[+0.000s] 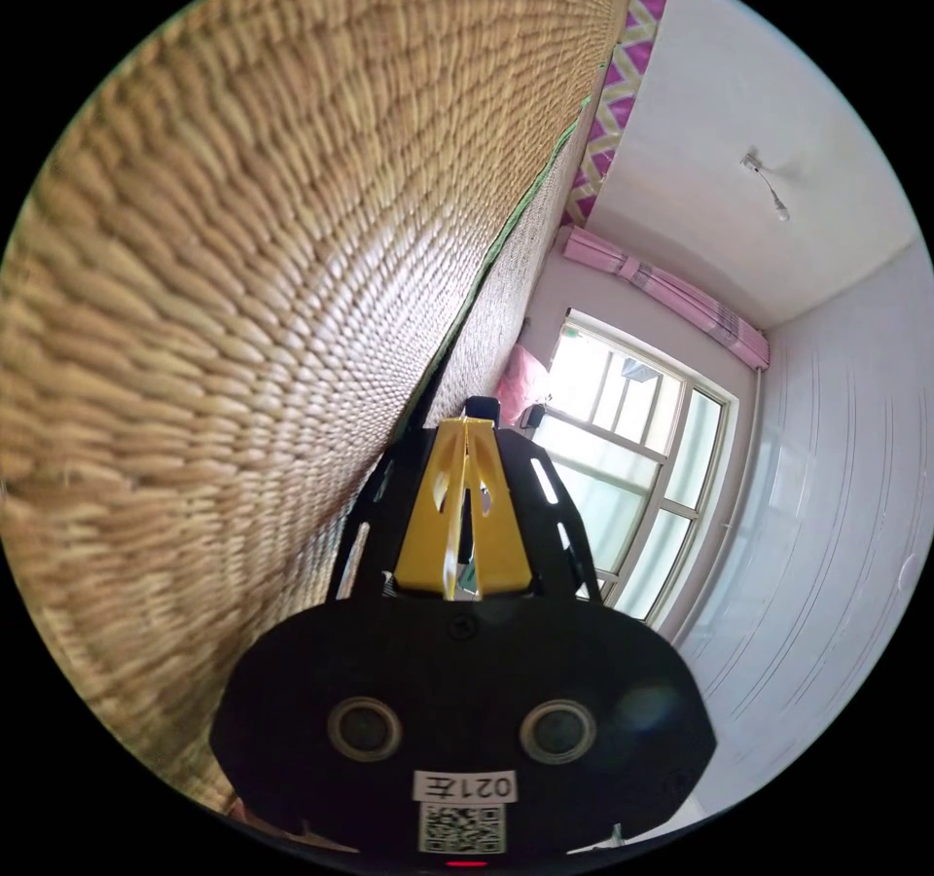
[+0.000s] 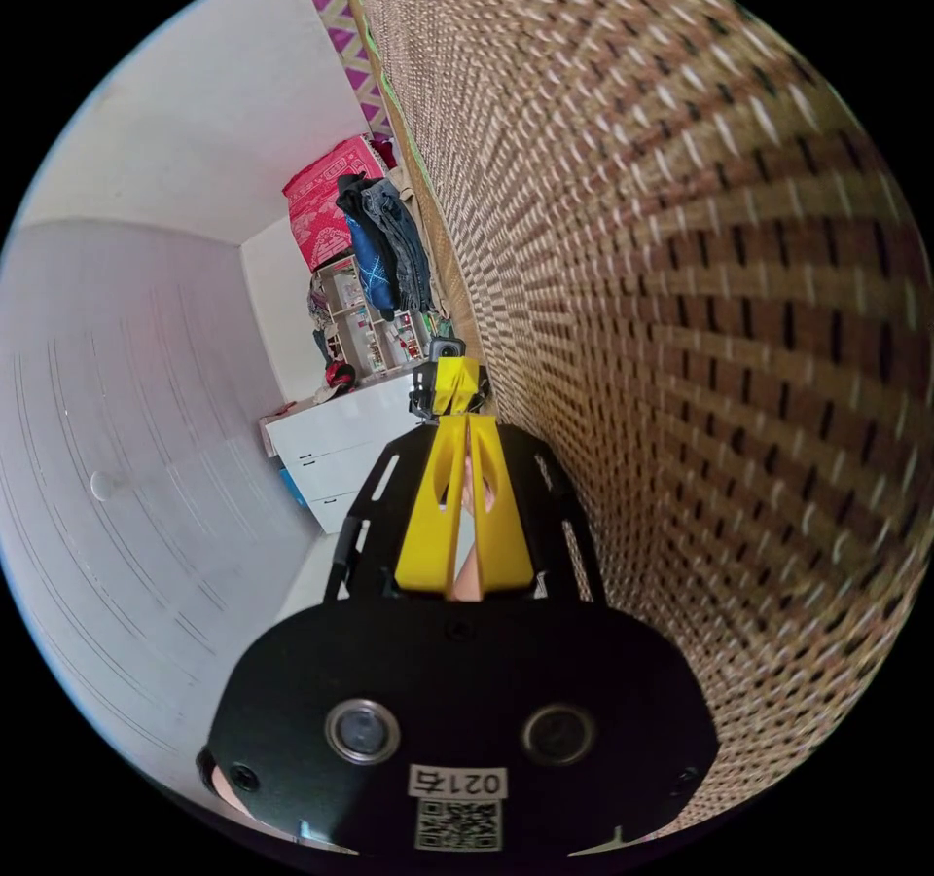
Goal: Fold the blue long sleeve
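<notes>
My left gripper (image 1: 467,423) lies close along a woven straw mat (image 1: 243,282), its yellow jaws shut with nothing between them. My right gripper (image 2: 467,419) is also shut and empty, beside the same mat (image 2: 700,311). Just past its tips in the right gripper view, the left gripper (image 2: 450,377) faces it, almost tip to tip. A bit of a hand (image 2: 469,565) shows behind the right jaws. Far along the mat lies a pile of blue and dark clothes (image 2: 384,243); I cannot tell whether the blue long sleeve is among them.
A pink box (image 2: 326,195) sits behind the clothes pile, with shelves and a white cabinet (image 2: 331,448) near it. The left gripper view has a large window (image 1: 632,467), a pink curtain (image 1: 671,297), a pink cushion (image 1: 520,380) and a patterned mat border (image 1: 623,78).
</notes>
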`<state>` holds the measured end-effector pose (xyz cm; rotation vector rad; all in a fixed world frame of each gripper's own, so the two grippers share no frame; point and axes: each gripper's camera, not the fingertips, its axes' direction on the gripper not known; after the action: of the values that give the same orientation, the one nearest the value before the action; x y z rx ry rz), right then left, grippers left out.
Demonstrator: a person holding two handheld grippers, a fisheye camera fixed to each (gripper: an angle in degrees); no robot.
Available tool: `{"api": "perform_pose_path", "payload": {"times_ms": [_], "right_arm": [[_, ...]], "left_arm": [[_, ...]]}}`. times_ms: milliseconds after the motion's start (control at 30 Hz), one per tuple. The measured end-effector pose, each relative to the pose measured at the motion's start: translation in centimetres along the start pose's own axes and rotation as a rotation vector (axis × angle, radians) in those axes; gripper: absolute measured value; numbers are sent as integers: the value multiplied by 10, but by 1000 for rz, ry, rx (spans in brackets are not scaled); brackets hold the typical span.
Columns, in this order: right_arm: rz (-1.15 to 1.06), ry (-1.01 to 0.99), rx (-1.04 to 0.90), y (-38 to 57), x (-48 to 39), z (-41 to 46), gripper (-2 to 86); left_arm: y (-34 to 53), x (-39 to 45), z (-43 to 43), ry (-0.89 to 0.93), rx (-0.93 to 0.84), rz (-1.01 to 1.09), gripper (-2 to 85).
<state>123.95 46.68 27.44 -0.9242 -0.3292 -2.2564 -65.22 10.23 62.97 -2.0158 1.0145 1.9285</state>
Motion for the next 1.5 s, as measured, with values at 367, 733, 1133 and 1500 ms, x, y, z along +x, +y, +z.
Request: {"api": "perform_pose_path", "payload": {"times_ms": [367,733,1133,1500], "right_arm": [[1,-2,0,9,5,14,-6],[2,-3,0,20,4,19,-7],[3,-4,-1,34,-7,10,-6],[4,-5,-1,50,-29,-11,-6]], "left_arm": [[15,3,-3,0,-1,-2,-9],[22,17,-6,1,-2,-3,-9],[21,49,-12,1,-3,-5,-9],[10,101,-22,4,-5,-5,-9]]}}
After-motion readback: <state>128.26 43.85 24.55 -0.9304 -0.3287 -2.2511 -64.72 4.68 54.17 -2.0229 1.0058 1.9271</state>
